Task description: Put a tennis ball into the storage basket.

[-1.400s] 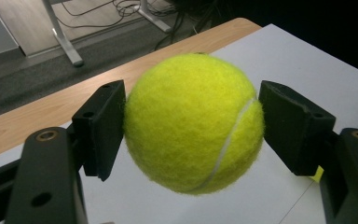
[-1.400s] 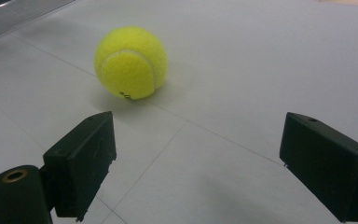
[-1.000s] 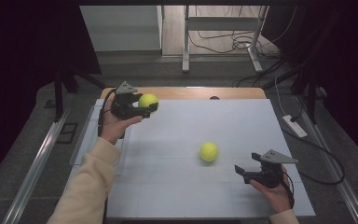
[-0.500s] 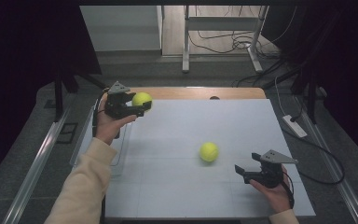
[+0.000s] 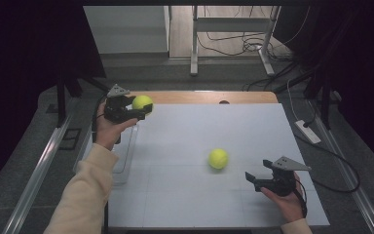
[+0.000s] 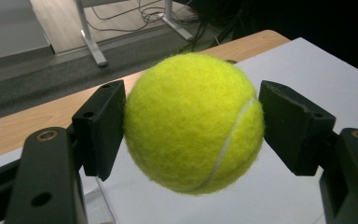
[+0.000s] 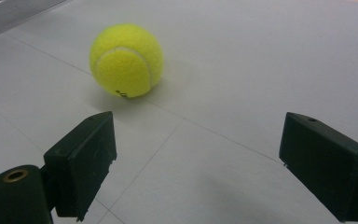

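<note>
Right gripper [image 5: 254, 179], near edge of white tabletop [image 5: 224, 126]: jaws wide apart, nothing betw. them, resting low over table. Just ahead of it, loose fuzzy yellow-green tennis ball [image 5: 218, 158] lies on tabletop, apart from jaws; same ball sits ahead in right gripper view [image 7: 126, 60]. Clear plastic tray [image 5: 124, 161] at table's left edge: contents cannot be made out. Far left corner: left gripper [image 5: 143, 108] clamped on second yellow-green tennis ball [image 6: 193, 122], pads pressing both sides, held off the surface nr. the wooden table edge [image 5: 204, 97].
</note>
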Demonstrator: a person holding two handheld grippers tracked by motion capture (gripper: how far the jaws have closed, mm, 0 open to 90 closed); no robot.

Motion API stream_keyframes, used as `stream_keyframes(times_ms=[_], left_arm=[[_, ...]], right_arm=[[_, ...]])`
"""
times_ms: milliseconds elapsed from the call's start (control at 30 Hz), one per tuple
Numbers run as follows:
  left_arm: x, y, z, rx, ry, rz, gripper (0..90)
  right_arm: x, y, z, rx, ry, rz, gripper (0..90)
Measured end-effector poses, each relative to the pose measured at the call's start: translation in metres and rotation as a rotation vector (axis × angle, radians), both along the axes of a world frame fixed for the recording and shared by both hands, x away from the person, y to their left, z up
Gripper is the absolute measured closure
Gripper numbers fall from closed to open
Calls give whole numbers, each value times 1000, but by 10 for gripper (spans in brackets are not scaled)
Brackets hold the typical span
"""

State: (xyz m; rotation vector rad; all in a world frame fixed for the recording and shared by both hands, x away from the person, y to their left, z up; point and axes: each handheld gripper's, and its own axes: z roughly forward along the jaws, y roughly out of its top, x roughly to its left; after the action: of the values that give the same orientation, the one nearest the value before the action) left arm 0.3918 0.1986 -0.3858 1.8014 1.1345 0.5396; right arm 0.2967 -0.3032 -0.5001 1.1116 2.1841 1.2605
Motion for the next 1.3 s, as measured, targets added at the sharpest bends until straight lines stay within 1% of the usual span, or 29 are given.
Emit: stream_keyframes(times_ms=[267, 733, 1000, 1300], left_arm=[[2, 11, -2, 2, 12, 30, 273], [3, 26, -3, 11, 8, 75, 273], [3, 34, -5, 16, 20, 95, 273], [4, 47, -9, 14, 33, 128, 273]], right_arm=[[0, -1, 1, 6, -2, -2, 111], [0, 0, 1, 1, -3, -1, 111], [0, 0, 1, 2, -4, 3, 110], [0, 0, 1, -1, -3, 2, 110]])
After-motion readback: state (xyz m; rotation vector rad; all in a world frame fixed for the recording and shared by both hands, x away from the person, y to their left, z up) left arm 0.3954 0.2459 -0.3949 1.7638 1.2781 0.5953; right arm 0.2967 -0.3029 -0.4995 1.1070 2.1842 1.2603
